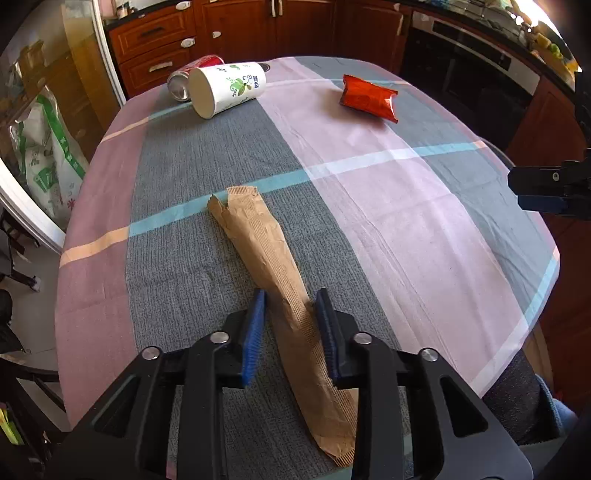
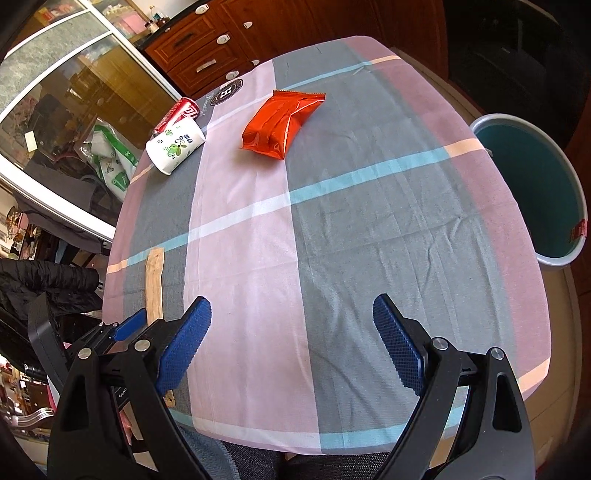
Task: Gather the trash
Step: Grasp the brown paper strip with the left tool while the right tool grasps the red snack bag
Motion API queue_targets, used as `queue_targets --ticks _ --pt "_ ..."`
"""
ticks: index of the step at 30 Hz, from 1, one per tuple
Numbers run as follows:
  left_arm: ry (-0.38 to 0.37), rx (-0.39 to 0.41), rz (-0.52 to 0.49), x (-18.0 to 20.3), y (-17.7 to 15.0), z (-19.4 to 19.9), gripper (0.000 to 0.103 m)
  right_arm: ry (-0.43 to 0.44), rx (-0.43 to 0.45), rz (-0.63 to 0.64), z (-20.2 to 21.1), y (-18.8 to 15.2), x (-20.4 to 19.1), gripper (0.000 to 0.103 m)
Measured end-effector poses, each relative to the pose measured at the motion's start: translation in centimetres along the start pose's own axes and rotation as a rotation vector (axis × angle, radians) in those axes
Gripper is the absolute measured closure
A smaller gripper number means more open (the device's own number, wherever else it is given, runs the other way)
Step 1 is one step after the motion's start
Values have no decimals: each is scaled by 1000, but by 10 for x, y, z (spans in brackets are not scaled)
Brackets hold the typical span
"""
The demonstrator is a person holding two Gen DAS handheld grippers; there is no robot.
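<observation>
A long brown paper wrapper (image 1: 266, 254) lies on the checked tablecloth (image 1: 388, 206). My left gripper (image 1: 290, 299) straddles its near part, with a blue pad on each side and small gaps, so it is open around it. The wrapper also shows in the right wrist view (image 2: 154, 284). My right gripper (image 2: 291, 306) is wide open and empty above the table's near middle. A red snack packet (image 2: 282, 123) lies far ahead; it also shows in the left wrist view (image 1: 369, 98). A white paper cup (image 1: 225, 88) and a red can (image 1: 188, 75) lie on their sides at the far left.
A teal waste bin (image 2: 535, 192) stands on the floor right of the table. Wooden cabinets (image 1: 258, 33) and an oven (image 1: 476, 74) lie beyond the table. A plastic bag (image 1: 48, 158) sits on the floor at left.
</observation>
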State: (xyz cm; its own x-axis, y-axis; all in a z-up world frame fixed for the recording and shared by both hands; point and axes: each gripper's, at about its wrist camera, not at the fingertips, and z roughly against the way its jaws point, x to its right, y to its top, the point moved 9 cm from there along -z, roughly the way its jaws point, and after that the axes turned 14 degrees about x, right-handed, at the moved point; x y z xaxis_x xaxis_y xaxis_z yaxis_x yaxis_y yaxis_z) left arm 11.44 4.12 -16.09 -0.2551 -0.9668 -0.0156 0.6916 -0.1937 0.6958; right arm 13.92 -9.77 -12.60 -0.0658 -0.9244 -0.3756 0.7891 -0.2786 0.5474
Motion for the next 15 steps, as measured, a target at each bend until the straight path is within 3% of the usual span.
queue_targets --ticks 3,9,15 --pt "-10 -4 24 -1 1 0 92 -2 -1 0 0 0 0 18" --pt "-48 -5 40 6 9 -2 95 -12 -11 -11 -6 0 3 18" --pt "-104 11 82 6 49 -23 95 -19 -9 0 -27 23 -1 18"
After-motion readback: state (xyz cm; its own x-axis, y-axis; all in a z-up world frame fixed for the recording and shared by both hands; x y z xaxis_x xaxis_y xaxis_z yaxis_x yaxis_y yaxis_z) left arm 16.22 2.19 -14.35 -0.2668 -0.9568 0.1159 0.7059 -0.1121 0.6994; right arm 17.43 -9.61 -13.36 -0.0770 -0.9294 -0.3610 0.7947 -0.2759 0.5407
